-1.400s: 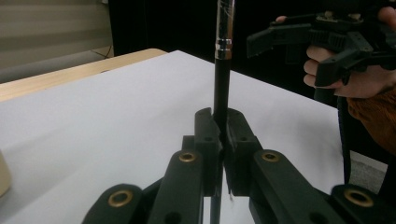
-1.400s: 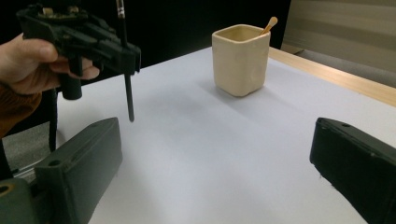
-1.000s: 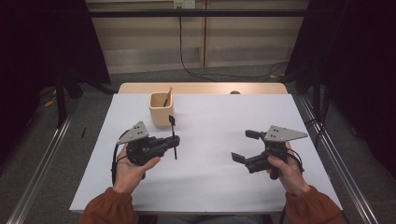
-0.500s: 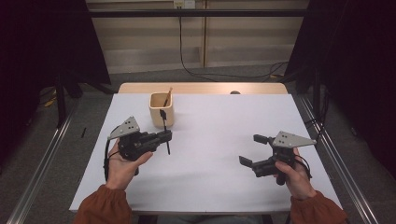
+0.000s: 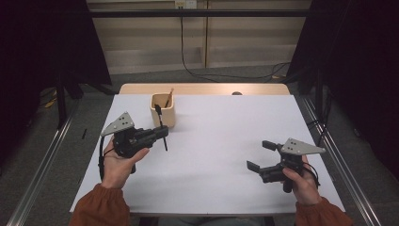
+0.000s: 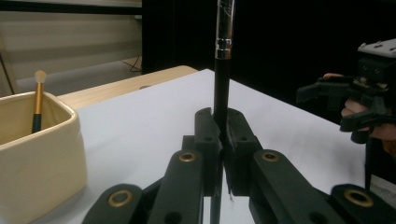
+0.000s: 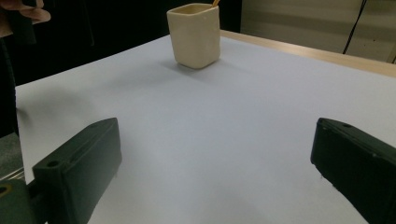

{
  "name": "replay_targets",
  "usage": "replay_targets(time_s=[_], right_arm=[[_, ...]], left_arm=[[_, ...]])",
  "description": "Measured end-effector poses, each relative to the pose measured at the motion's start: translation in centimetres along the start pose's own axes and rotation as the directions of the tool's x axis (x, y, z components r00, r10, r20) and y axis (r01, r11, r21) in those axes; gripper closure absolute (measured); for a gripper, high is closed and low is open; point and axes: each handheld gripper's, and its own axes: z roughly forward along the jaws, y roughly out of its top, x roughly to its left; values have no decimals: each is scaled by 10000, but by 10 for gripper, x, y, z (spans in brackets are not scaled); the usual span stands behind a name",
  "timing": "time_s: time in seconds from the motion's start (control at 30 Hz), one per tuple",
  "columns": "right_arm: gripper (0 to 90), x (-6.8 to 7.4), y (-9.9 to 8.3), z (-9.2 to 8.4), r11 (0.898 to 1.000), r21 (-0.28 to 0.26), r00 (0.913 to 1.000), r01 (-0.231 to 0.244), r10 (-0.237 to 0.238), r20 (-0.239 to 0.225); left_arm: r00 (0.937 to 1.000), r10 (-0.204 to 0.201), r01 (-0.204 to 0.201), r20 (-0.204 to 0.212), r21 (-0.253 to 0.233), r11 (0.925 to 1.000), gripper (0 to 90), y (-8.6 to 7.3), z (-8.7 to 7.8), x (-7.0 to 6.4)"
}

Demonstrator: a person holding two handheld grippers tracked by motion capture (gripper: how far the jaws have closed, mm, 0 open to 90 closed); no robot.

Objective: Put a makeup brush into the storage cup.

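- The left gripper is clamped on a thin black brush, pinching it partway along the handle; in the left gripper view the handle rises upright between the jaws, with a silver band above the grip.
- From above, the brush's upper end stands just in front of the cream cup, close to its near wall; whether it touches I cannot tell.
- The cup stands near the far left of the white table sheet, a little way in from the far edge, and holds a gold-handled brush leaning on its rim.
- The right gripper has its jaws wide apart with nothing between them, low over the sheet near the right front corner.
- A broad bare stretch of sheet lies between the two grippers and on to the far edge.
- The left hand is over the sheet's left part, near the left edge.
- Beyond the sheet a strip of wooden tabletop shows at the back.
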Motion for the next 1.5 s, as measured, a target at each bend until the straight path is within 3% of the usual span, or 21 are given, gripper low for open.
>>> replay_targets(time_s=[0.17,0.23,0.53,1.03,1.5], right_arm=[[14,-1,-3,-5,9998,-154,9998,-145,147,137],[14,-2,-3,-9,9996,-213,9997,-161,166,201],[6,1,-9,-19,9991,-362,9994,-207,217,256],[5,1,-14,-14,9998,-161,9996,-90,94,260],[3,2,-15,-12,10000,-91,9997,-37,39,259]], left_arm=[[9998,-144,142,-168,-122,9998,857,2,-2,5],[9993,-6,10,-362,107,9999,857,3,-1,6],[9984,65,-70,-569,-70,10000,857,16,4,16],[9947,-77,36,-1030,-395,9992,857,34,9,36],[9922,185,-275,-1229,-722,9970,857,65,15,40]])
